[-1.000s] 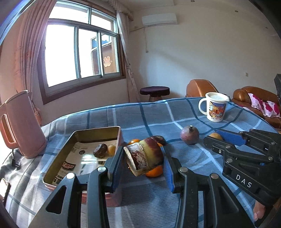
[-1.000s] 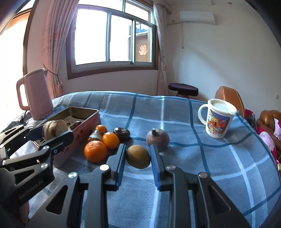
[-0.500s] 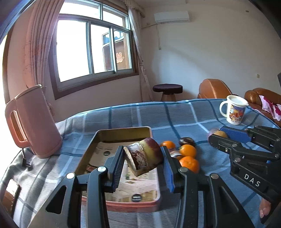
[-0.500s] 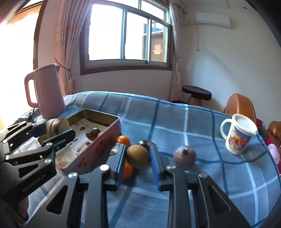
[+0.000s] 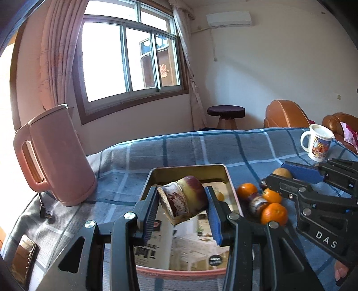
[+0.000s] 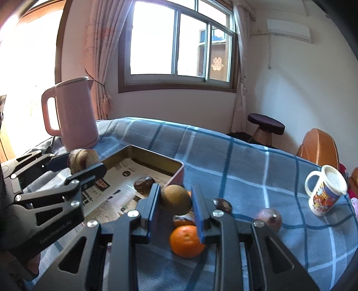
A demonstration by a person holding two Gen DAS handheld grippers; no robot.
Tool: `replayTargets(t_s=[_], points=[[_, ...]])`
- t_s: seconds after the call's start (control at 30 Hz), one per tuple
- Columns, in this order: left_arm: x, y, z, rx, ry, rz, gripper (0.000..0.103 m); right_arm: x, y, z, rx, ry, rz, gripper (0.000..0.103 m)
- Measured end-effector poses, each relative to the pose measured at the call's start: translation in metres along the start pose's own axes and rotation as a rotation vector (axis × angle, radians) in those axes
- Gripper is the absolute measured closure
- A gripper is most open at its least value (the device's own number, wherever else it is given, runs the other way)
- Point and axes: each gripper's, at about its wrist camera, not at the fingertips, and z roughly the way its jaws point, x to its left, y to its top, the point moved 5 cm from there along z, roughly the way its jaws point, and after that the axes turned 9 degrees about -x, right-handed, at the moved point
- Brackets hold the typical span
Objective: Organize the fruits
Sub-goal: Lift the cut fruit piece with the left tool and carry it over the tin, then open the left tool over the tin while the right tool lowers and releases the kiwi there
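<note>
Both tools now hang over the tin (image 5: 232, 192): left tool (image 5: 182, 209) grips the cut fruit (image 5: 183, 201), right tool (image 6: 175, 208) grips the brown fruit (image 6: 176, 202); dropping them comes next

A pink kettle (image 5: 56, 156) stands upright on the blue plaid tablecloth (image 5: 201, 147) near the table's window side, its cord and plug (image 5: 45, 213) lying on the cloth beside it. A phone (image 5: 23, 256) lies flat near the table's edge. A printed white mug (image 6: 325, 190) stands at the far right of the cloth. Behind the table are a window (image 6: 179, 42) with pink curtains (image 5: 60, 56), a dark round stool (image 5: 226, 112), brown leather chairs (image 5: 284, 114) and a wall-mounted air conditioner (image 5: 228, 16).
</note>
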Motion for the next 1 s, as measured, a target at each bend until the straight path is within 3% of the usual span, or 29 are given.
replayTargets(t_s=[0.37,1.0], points=[[0.046,-0.006,0.022,0.032,0.067,-0.074,0.06,0.025,0.001,0.027,0.034,0.031,-0.019,0.073],[0.054,-0.014,0.032,0.076,0.057,-0.087,0.06,0.047,-0.008,0.054,0.091,0.052,-0.037,0.073]])
